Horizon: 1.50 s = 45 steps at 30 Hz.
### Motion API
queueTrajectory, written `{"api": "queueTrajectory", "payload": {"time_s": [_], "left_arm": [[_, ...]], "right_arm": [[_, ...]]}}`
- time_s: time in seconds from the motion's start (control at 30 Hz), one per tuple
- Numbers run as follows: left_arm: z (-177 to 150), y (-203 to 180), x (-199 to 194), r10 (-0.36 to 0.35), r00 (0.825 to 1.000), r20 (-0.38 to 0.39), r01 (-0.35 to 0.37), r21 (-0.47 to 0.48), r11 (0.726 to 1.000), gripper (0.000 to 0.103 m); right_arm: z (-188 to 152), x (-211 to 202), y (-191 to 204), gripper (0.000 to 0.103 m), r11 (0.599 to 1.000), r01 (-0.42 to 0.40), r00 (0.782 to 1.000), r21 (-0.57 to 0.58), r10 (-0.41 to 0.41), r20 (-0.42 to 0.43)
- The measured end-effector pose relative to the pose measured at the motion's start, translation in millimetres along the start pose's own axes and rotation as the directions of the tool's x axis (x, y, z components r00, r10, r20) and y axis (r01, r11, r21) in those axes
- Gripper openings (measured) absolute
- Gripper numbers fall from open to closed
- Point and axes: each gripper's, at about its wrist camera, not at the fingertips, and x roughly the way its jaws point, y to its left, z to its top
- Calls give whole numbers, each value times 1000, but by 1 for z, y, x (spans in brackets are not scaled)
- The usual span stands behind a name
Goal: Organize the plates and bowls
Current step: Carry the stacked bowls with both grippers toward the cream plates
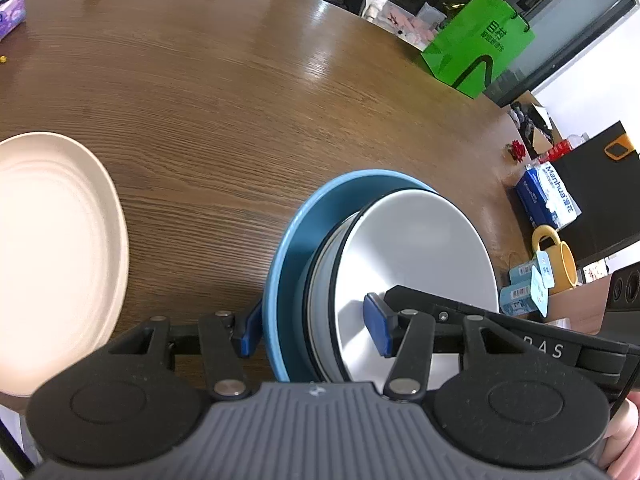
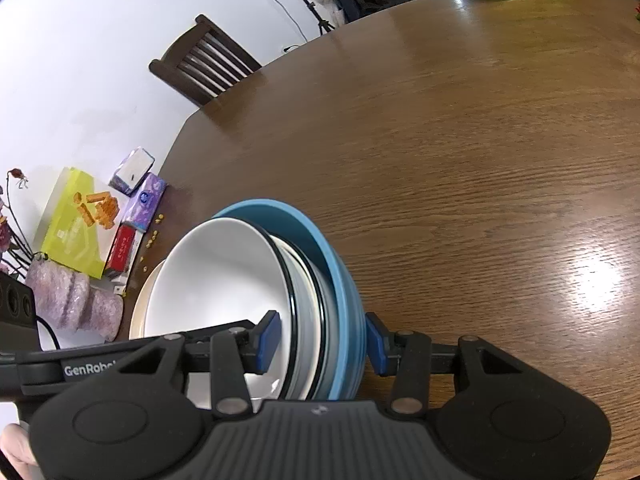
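A stack of nested bowls is held between both grippers: a blue bowl outermost, grey black-rimmed bowls inside it, and a white bowl innermost. My left gripper is shut on the stack's left wall, one pad outside the blue bowl and one inside the white bowl. My right gripper clamps the opposite wall of the blue bowl and white bowl the same way. A cream plate lies on the wooden table to the left of the stack; its rim shows past the stack in the right wrist view.
A green paper bag stands at the table's far edge. A blue tissue pack and a yellow mug sit off to the right. Snack packs, a purple tissue pack and a pink vase crowd the left edge. A chair stands behind.
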Motion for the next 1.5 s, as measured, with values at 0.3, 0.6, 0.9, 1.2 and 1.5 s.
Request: {"api": "queueTrajectory", "payload": {"time_s": [0.3, 0.6, 0.9, 1.2, 1.5], "left_arm": [[1, 17, -14, 10, 1000, 16, -10, -18, 1000, 52], [3, 33, -26, 20, 999, 33, -19, -38, 999, 52], [4, 49, -36, 30, 998, 50, -27, -60, 998, 52], [4, 63, -46, 41, 997, 66, -35, -82, 996, 52], [5, 80, -55, 51, 996, 76, -43, -104, 994, 52]], "right_arm": [[2, 8, 19, 45, 1000, -14, 1000, -24, 14, -11], [2, 17, 37, 45, 999, -26, 999, -45, 25, -22], [4, 27, 58, 44, 997, -39, 999, -67, 37, -33], [5, 37, 75, 44, 995, -51, 998, -89, 47, -44], [5, 47, 89, 44, 992, -62, 997, -106, 56, -57]]}}
